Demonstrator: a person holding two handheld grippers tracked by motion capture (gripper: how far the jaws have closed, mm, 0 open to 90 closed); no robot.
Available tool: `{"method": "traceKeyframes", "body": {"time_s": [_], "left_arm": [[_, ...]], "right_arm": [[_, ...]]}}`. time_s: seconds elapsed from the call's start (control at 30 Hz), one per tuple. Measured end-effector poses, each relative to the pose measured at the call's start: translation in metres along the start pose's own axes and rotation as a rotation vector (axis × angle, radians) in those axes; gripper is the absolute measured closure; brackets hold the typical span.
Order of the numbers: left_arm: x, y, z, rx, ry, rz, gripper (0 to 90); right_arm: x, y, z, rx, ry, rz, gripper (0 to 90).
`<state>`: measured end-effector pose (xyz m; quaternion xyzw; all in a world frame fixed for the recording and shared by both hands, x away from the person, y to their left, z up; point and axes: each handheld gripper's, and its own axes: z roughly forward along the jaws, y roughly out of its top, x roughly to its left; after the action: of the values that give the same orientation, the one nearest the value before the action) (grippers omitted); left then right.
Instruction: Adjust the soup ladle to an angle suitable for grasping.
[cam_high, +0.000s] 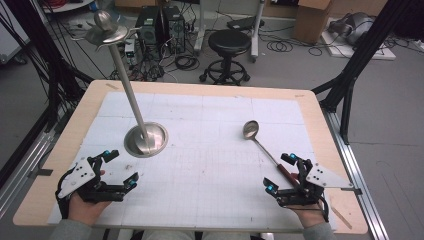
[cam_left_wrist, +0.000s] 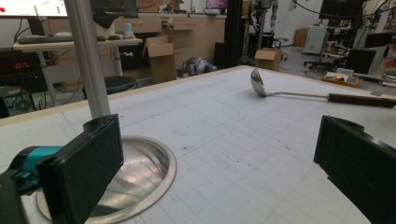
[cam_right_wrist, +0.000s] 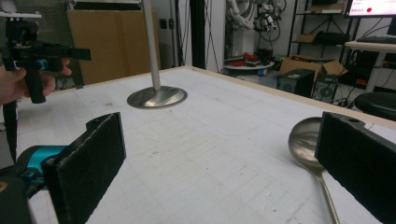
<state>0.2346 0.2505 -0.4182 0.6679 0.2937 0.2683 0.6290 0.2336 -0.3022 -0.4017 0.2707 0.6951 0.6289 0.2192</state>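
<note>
A steel ladle (cam_high: 250, 129) lies on the white mat (cam_high: 210, 165) at the right, its dark handle (cam_high: 286, 172) running toward me. My right gripper (cam_high: 279, 173) is open over that handle, which lies between the jaws untouched. In the right gripper view (cam_right_wrist: 219, 149) the ladle's bowl (cam_right_wrist: 303, 140) sits just left of the right-hand jaw. A metal stand with a round base (cam_high: 145, 140) and a tall pole stands at the left. My left gripper (cam_high: 121, 168) is open and empty just in front of it. The left gripper view (cam_left_wrist: 219, 154) has the base (cam_left_wrist: 140, 177) by its left-hand jaw and the ladle (cam_left_wrist: 259, 84) far off.
The stand's pole leans up to a hooked top dish (cam_high: 106, 32) high above the table's back left. Beyond the far edge stand a black stool (cam_high: 229, 42) and computer cases (cam_high: 160, 25). Black frame struts (cam_high: 350, 85) flank the table at the right.
</note>
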Motion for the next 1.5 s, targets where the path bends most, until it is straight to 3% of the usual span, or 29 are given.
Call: {"method": "traceKeyframes", "body": {"time_s": [0.2, 0.23, 0.4, 0.47, 0.57, 0.6, 0.7, 0.73, 0.8, 0.83, 0.93, 0.97, 1.0, 1.03, 1.07, 1.17, 1.27, 1.5], "left_arm": [[0.000, -0.001, 0.000, 0.006, -0.002, -0.005, 1.8], [0.000, -0.001, 0.000, 0.005, 0.001, -0.002, 1.8], [-0.001, 0.001, -0.002, 0.010, 0.012, 0.004, 1.8], [0.000, 0.001, -0.003, 0.013, 0.021, 0.000, 1.8], [0.002, 0.000, -0.004, 0.012, 0.028, -0.008, 1.8], [0.002, 0.000, -0.004, 0.012, 0.028, -0.008, 1.8], [0.001, -0.001, -0.003, 0.024, 0.019, -0.006, 1.8], [0.001, -0.001, -0.003, 0.024, 0.019, -0.006, 1.8], [0.001, -0.001, -0.002, 0.030, 0.019, 0.003, 1.8], [0.001, -0.001, -0.003, 0.020, 0.028, 0.000, 1.8], [0.002, -0.001, -0.004, 0.013, 0.036, -0.002, 1.8], [0.002, -0.001, -0.004, 0.013, 0.036, -0.002, 1.8], [0.002, -0.001, -0.004, 0.017, 0.037, 0.001, 1.8], [0.002, -0.001, -0.003, 0.018, 0.037, 0.002, 1.8], [0.001, -0.001, -0.003, 0.020, 0.034, 0.006, 1.8], [0.000, -0.001, -0.002, 0.024, 0.031, 0.015, 1.8], [-0.001, -0.001, -0.001, 0.045, 0.047, 0.041, 1.8], [-0.003, -0.002, -0.001, 0.050, 0.028, 0.036, 1.8]], "right_arm": [[-0.002, 0.000, 0.001, 0.003, -0.005, -0.005, 0.6], [-0.003, -0.001, 0.001, 0.011, 0.000, 0.019, 0.6], [-0.004, 0.000, 0.000, 0.014, -0.002, 0.035, 0.7], [-0.006, 0.001, 0.001, 0.032, -0.009, 0.074, 12.1], [-0.008, 0.001, 0.002, 0.032, 0.001, 0.093, 19.0], [-0.009, 0.001, 0.002, 0.033, 0.002, 0.086, 21.1], [-0.010, 0.003, 0.000, 0.048, -0.011, 0.071, 39.6], [-0.010, 0.003, 0.000, 0.048, -0.011, 0.071, 39.6], [-0.012, 0.005, -0.001, 0.056, -0.020, 0.067, 51.4], [-0.013, 0.006, -0.002, 0.059, -0.029, 0.058, 62.8], [-0.013, 0.007, -0.002, 0.079, -0.030, 0.035, 74.0], [-0.013, 0.007, -0.002, 0.079, -0.030, 0.035, 74.0], [-0.014, 0.008, 0.000, 0.091, -0.023, 0.014, 81.5], [-0.014, 0.008, 0.000, 0.091, -0.023, 0.014, 81.5], [-0.015, 0.009, 0.002, 0.105, -0.017, -0.004, 88.1], [-0.017, 0.010, 0.004, 0.110, -0.013, -0.009, 89.0], [-0.028, 0.009, 0.010, 0.107, -0.074, -0.010, 89.3], [-0.037, 0.007, 0.016, 0.164, -0.056, -0.023, 89.3]]}}
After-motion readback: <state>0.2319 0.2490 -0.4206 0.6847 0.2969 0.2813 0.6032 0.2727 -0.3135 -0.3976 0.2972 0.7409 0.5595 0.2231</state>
